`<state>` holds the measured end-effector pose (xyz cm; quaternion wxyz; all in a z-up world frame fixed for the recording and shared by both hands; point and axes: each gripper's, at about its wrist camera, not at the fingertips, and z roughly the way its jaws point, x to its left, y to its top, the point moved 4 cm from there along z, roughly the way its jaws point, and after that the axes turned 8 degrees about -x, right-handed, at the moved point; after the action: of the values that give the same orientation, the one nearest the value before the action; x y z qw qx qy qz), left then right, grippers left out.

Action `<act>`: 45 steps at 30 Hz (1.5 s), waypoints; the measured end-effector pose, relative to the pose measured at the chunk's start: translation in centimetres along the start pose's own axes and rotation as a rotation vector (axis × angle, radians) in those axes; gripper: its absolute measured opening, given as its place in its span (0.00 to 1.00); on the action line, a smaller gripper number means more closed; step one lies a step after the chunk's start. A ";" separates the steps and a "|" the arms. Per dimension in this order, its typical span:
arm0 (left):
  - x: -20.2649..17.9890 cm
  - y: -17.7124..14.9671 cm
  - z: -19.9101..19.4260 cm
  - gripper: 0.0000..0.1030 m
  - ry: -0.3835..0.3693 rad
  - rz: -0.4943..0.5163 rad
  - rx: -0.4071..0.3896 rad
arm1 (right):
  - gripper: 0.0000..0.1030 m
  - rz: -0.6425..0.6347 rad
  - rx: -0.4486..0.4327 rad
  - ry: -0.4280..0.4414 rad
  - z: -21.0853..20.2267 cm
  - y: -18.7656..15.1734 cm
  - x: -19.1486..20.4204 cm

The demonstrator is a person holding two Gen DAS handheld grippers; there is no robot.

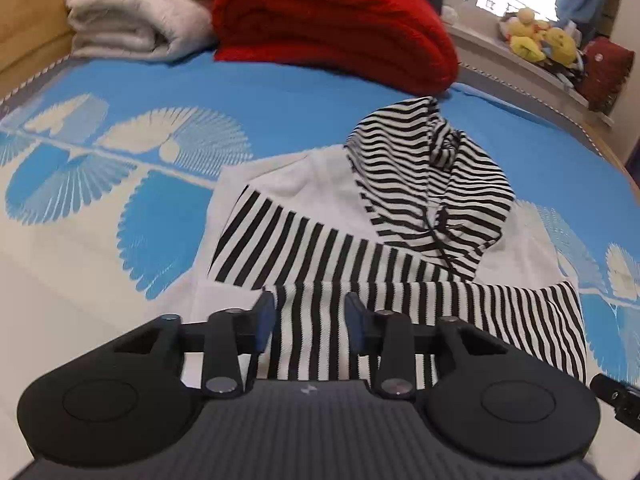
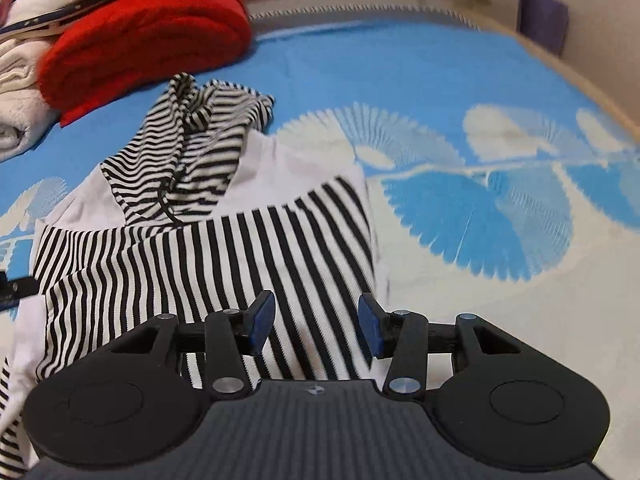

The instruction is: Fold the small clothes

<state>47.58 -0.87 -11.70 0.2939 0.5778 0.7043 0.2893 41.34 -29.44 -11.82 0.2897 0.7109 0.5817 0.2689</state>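
1. Striped hooded top (image 1: 360, 248): lies on the blue-and-white bedspread (image 1: 120, 92), both sleeves crossed over the white body, hood (image 1: 428, 176) bunched at the far end near the red blanket (image 1: 332, 24).
2. Left gripper (image 1: 310, 320): jaws parted, nothing pinched; striped sleeve (image 1: 320, 340) lies beneath the gap.
3. Right gripper (image 2: 316, 328): likewise released, poised over the other sleeve (image 2: 240, 264).
4. Risk: the loose sleeves may slide off the body when the hem is lifted (neither is pinned).
5. Risk: the rumpled hood, if left unflattened, would make the fold lumpy or lopsided.
6. Risk: a jaw closing low could also catch the bedspread.
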 end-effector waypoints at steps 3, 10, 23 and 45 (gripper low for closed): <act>-0.6 0.3 -0.7 0.52 -0.015 0.053 -0.041 | 0.47 -0.032 -0.017 0.008 -0.7 0.1 -0.1; -0.7 0.4 -1.1 0.65 -0.050 0.101 -0.064 | 0.48 -0.042 -0.013 0.014 -0.8 0.1 -1.1; 0.8 4.7 -0.4 0.07 -0.091 0.118 -0.142 | 0.48 -0.059 -0.015 0.029 -1.1 1.5 -3.2; -8.9 23.9 30.8 0.42 -0.105 -0.054 0.026 | 0.48 -0.063 0.066 0.011 2.0 0.4 -3.8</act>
<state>87.48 -3.55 -13.46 0.3307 0.5769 0.7068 0.2414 42.33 -33.42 -13.08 0.2712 0.6999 0.6140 0.2443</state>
